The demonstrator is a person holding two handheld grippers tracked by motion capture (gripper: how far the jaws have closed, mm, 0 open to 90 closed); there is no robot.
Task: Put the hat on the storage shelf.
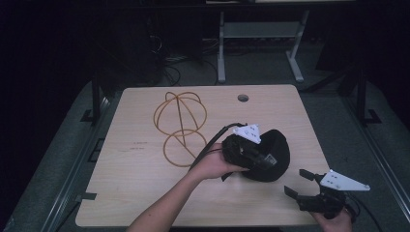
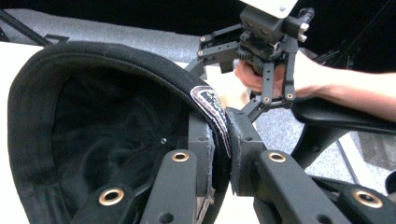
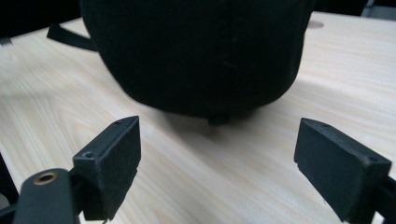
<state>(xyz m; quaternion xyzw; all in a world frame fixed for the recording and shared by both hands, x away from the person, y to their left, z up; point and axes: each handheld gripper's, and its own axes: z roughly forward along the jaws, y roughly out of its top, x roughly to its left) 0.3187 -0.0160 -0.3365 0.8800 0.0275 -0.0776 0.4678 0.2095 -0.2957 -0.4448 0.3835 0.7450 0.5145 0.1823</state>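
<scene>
A black cap (image 1: 275,147) lies on the wooden table (image 1: 145,193), right of centre. My left gripper (image 1: 251,153) is shut on the cap's rim; in the left gripper view the rim (image 2: 140,60) with a small label (image 2: 208,100) is pinched between the pads (image 2: 240,140), and the cap's dark inside opens to the left. My right gripper (image 1: 300,182) stands open near the table's front right corner, a little apart from the cap. In the right gripper view the cap's crown (image 3: 196,51) rests on the table ahead of the open pads (image 3: 116,163).
A wire stand of thin golden rings (image 1: 180,126) stands on the table's left half. A round cable hole (image 1: 242,97) is near the far edge. A white desk frame (image 1: 261,43) and cables sit on the floor behind the table.
</scene>
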